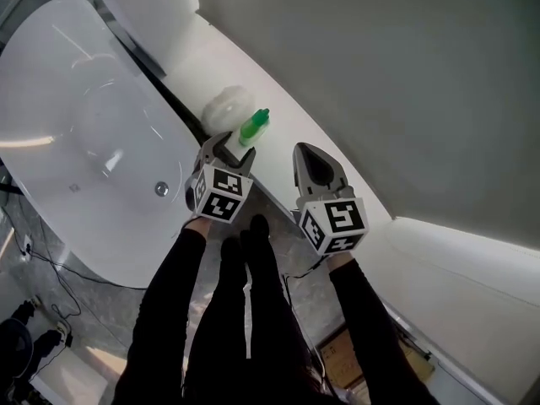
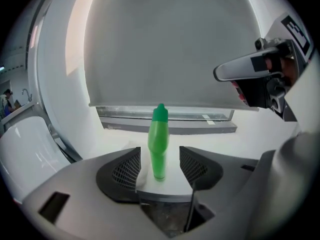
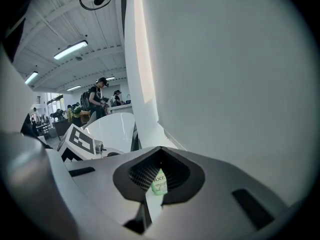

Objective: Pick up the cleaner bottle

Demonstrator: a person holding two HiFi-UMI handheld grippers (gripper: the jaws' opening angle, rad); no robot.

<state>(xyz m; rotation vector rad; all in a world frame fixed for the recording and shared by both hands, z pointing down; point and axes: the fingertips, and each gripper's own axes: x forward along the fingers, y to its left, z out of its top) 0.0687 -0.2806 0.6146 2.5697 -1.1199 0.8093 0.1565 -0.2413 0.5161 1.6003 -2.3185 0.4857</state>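
The green cleaner bottle (image 1: 254,126) stands upright on the white ledge (image 1: 287,133) beside the bathtub. My left gripper (image 1: 229,148) is right at the bottle and open. In the left gripper view the bottle (image 2: 159,144) stands in the gap between the two dark pads (image 2: 125,171), touching neither. My right gripper (image 1: 316,160) hovers to the right of the bottle, over the ledge's edge, its jaws shut with nothing in them. In the right gripper view a bit of the bottle's green label (image 3: 159,184) shows past the closed jaws of the right gripper (image 3: 157,171).
A white bathtub (image 1: 76,142) fills the left. A crumpled white cloth (image 1: 226,105) lies on the ledge just behind the bottle. A grey wall (image 1: 380,74) rises behind the ledge. Cables and a cardboard box (image 1: 342,357) lie on the floor. People stand far off (image 3: 97,101).
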